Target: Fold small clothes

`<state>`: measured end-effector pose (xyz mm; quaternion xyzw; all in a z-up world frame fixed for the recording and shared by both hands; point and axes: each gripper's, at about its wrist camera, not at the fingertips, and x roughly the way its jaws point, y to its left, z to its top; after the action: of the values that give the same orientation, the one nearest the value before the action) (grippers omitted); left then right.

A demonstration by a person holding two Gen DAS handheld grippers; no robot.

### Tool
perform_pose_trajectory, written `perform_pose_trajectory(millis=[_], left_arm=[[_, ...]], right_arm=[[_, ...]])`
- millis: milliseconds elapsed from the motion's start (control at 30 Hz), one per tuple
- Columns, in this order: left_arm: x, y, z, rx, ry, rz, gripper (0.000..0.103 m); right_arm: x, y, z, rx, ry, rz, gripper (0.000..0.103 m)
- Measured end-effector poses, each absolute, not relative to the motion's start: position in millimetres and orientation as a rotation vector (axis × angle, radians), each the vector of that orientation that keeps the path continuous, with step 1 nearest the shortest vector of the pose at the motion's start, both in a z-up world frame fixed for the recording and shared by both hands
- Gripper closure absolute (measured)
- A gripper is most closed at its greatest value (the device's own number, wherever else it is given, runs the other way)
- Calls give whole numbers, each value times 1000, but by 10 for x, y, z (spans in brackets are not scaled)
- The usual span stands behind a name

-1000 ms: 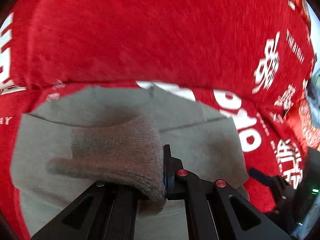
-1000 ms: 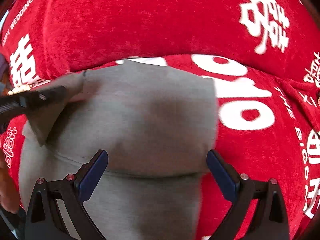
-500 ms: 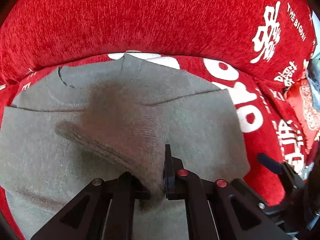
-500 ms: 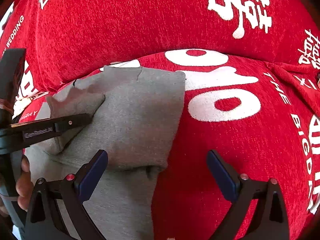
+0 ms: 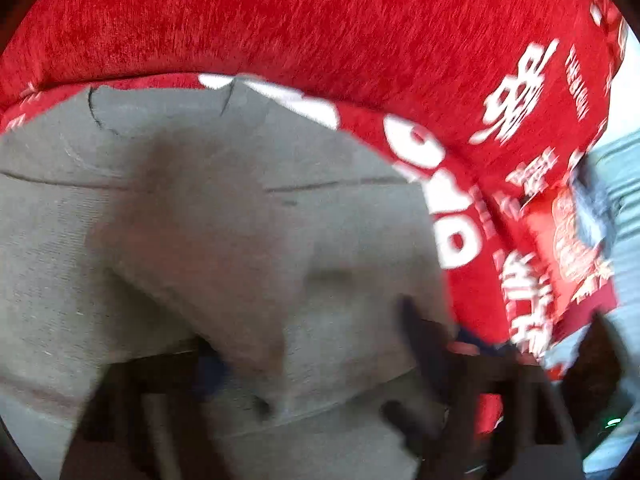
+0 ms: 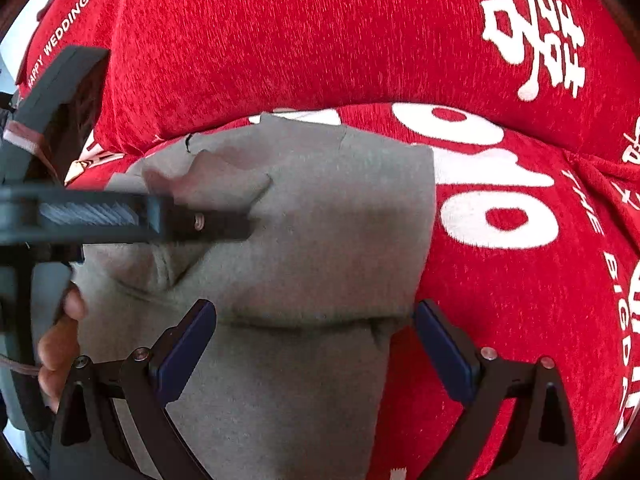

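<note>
Tool on the left [image 5: 316,356]: opening, badly blurred, with the grey sleeve [image 5: 224,264] lying loose between the jaws and, as far as can be made out, pressed by neither pad. Seen from the right wrist view as one dark finger laid across the cloth, with a hand [image 6: 56,340] behind it.

Tool on the right [image 6: 316,320]: spread wide, pinching nothing, hovering over the lower fold line of the sweater.

Grey knit sweater [image 6: 340,220]: flat on the red cover [image 6: 280,40] with white lettering, neckline toward the backrest, sleeve brought slantwise across the chest, right-hand side in that view already turned in to a straight edge.

Handling, as a judgement:
- Light and thoroughly limp; no stiffness to carry a fold on its own.
- Fuzzy knit, so good bite for the pads and little chance of slipping.
- Stretchy, so prone to pulling out of shape if dragged by a single point.
- Likely to cling to the nubbly cover, so better lifted clear than slid.
- Not fragile, though a loop could snag on a jaw edge.

Where to take hold:
- At doubled or ribbed parts: cuff, hem, side edge.
- For the next fold, probably both corners of the hem at once, one per tool, pinching all layers together.
- Avoid the middle of a single layer.
</note>
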<state>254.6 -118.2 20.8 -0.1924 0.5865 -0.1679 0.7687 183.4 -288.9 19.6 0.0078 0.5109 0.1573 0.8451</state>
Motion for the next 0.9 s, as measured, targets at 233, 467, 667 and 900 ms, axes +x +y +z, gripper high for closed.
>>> perform_pose_trajectory(millis=[233,467,667,900], left_arm=[[2417,-1119,566,-384,1221,-359,10],[2178,-370,894,-408,1089,-231,10],[2090,300,549,-346,1124,58,10],[2030,394,212,-310,1152,111,10]], right_arm=[[1805,-2916,210,20,1080,327,4],[1865,-2659,310,-13,1055,347,3],[2002,-2110,463,-32,1025,420,4],[2162,-1637,370,-120,1040,406,29]])
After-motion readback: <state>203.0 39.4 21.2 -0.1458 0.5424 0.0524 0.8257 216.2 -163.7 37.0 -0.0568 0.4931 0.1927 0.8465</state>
